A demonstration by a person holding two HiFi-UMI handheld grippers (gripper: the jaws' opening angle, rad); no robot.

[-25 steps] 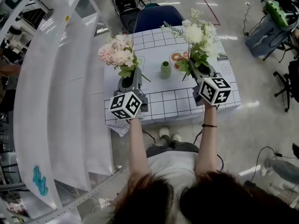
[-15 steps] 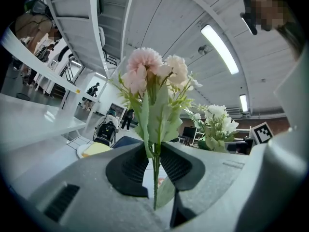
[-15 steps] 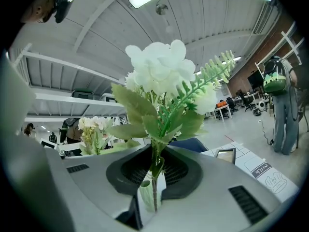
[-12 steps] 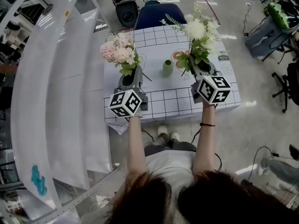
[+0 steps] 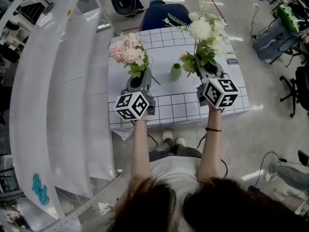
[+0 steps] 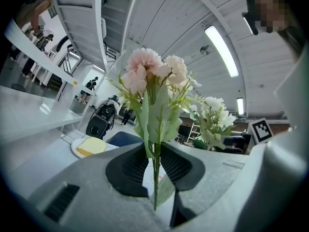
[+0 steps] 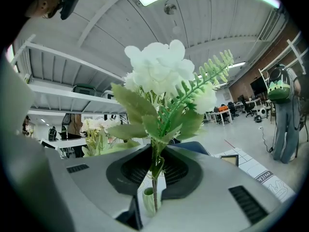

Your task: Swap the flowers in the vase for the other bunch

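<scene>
A small green vase stands empty on the grid-patterned table, between my two grippers. My left gripper is shut on the stems of the pink bunch, held upright to the left of the vase. In the left gripper view the pink bunch rises from the left gripper, whose pads pinch the thin stems. My right gripper is shut on the white bunch, upright at the vase's right. In the right gripper view the white bunch stands in the right gripper, with the vase just below and beyond.
A blue chair stands beyond the table's far edge. White racking runs along the left side. A plate with a yellow item lies on the table's left. Printed plate pictures mark the cloth by the vase.
My right gripper has risen a little with the white bunch and edged toward the vase. The left gripper with the pink bunch has barely shifted. Both grips are unchanged.
</scene>
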